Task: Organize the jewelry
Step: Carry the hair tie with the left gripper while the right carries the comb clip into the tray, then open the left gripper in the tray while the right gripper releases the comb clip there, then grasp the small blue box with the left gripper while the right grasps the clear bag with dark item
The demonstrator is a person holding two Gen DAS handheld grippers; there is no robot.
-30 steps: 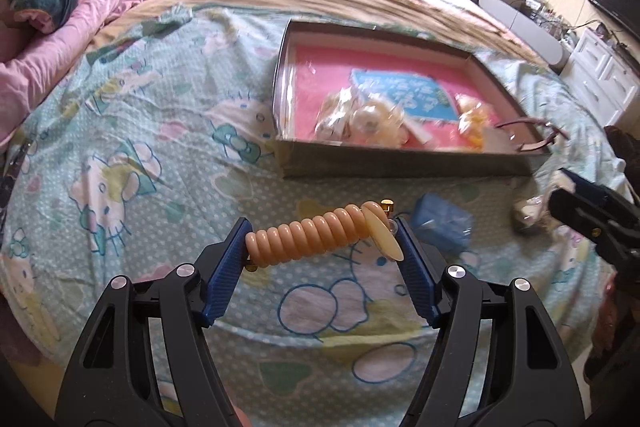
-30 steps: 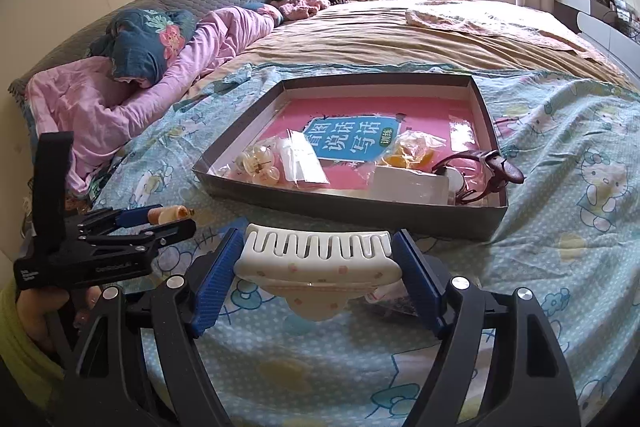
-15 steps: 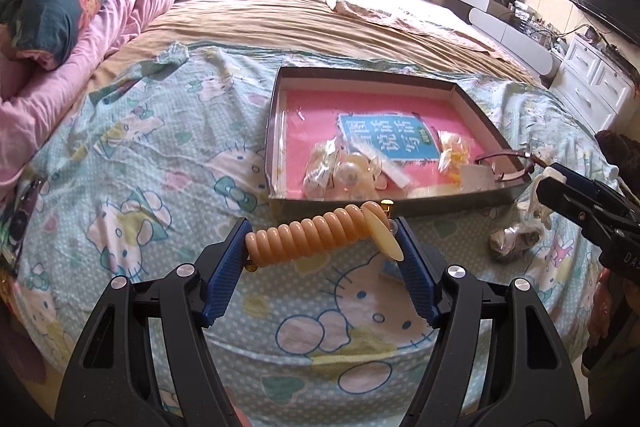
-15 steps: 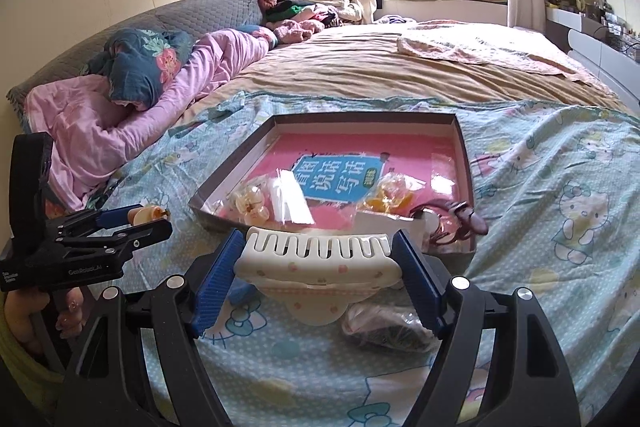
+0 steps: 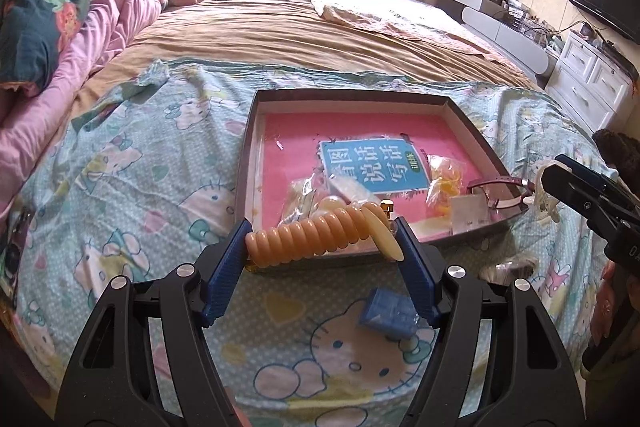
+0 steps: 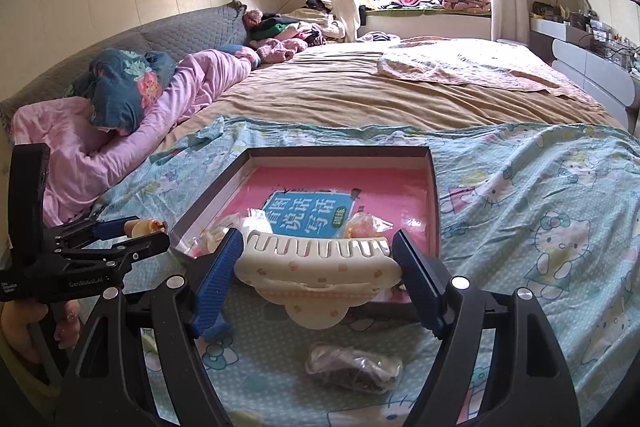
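Note:
My left gripper (image 5: 322, 241) is shut on an orange ribbed hair clip (image 5: 316, 237), held by its two ends above the near edge of a dark shallow box (image 5: 246, 163). A white hair claw clip (image 6: 318, 267) is clamped lengthwise in my right gripper (image 6: 318, 259), also just in front of the box (image 6: 434, 195). The box has a pink floor with a blue label and holds bagged trinkets (image 5: 442, 183) and red-framed glasses (image 5: 498, 187). Each gripper shows in the other's view: the right gripper (image 5: 560, 183) at the right, the left gripper (image 6: 132, 231) at the left.
A small blue packet (image 5: 386, 311) and a clear bag with something dark (image 6: 352, 367) lie on the cartoon-cat sheet (image 5: 120, 187) in front of the box. Pink bedding and a floral pillow (image 6: 124, 87) lie left. White drawers (image 5: 592, 79) stand right.
Both grippers have risen and drawn back with their clips still held. The box now sits lower and farther off in both views, and more of the room shows above it.

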